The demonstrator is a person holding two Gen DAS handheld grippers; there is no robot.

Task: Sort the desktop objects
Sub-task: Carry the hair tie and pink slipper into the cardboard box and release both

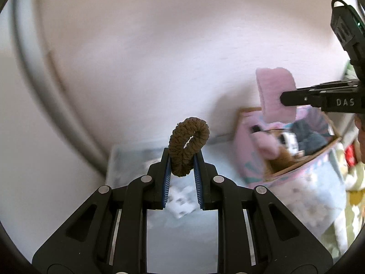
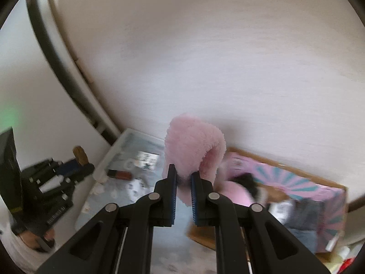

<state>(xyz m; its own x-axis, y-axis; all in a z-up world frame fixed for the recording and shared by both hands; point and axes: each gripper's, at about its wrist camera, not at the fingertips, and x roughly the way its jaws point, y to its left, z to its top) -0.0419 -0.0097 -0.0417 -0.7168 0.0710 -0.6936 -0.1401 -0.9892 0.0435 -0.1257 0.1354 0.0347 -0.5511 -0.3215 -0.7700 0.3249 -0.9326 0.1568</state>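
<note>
Left gripper — we see it narrowly parted, pinching a brown scrunchie, right gripper pinching a pink fleece band — patterned box at four o'clock.

box contents blurred, left tongs smeared, cut off

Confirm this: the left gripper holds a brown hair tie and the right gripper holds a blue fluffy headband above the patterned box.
Not quite. The fluffy headband in the right gripper is pink, not blue, as the right wrist view shows. The rest stands: the left gripper holds the brown hair tie, and the headband hangs above the patterned box.
</note>
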